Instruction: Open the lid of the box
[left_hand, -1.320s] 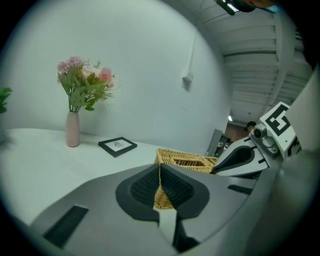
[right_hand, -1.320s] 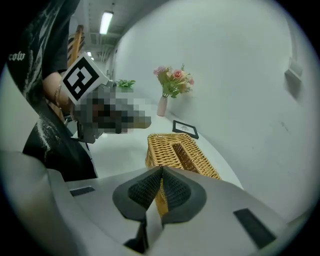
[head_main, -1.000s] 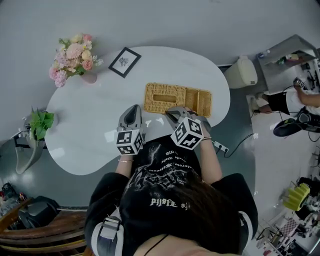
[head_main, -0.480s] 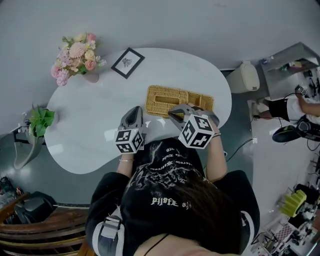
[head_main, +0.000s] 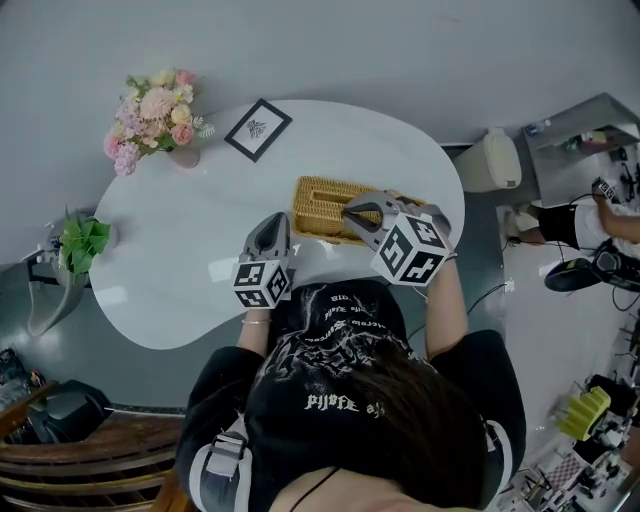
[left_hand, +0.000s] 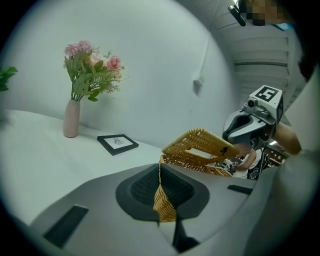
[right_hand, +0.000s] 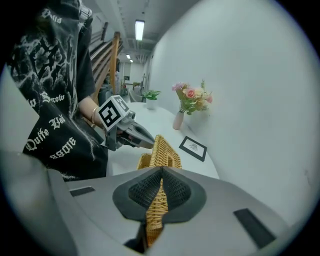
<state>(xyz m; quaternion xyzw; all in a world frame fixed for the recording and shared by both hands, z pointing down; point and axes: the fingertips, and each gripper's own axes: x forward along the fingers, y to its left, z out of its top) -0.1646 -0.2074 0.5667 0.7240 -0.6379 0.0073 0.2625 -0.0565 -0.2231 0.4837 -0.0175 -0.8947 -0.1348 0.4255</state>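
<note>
**Head view.** The surface (head_main: 180, 260) is white and kidney-shaped. The box (head_main: 310, 228) lies right of its middle, close to the near edge at 6 o'clock. The box's right end is near the surface's rim at 3 o'clock. Bare surface extends from the box toward 8 and 9 o'clock. A picture frame (head_main: 258, 128) lies at 11 o'clock of the box, a flower vase (head_main: 155, 112) at 10 o'clock, and a green plant (head_main: 82, 245) by the far rim at 9 o'clock. All three are well apart from the box. The left tongs (head_main: 274, 220) meet the box's left end. The right tongs (head_main: 352, 208) sit on the lid (head_main: 322, 192).

**Left gripper view.** The left tongs (left_hand: 160, 172) are pressed together on the wicker rim of the box (left_hand: 200, 167). The lid (left_hand: 200, 145) is tilted up off the box, with the right tongs (left_hand: 234, 149) at its raised edge. The contents under the lid cannot be made out.

**Right gripper view.** The right tongs (right_hand: 161, 177) pinch the lid (right_hand: 165, 150) by its edge, and the lid stands steeply above the box (right_hand: 145, 161). The left tongs (right_hand: 149, 143) touch the box at 10 o'clock. The interior is not visible.
</note>
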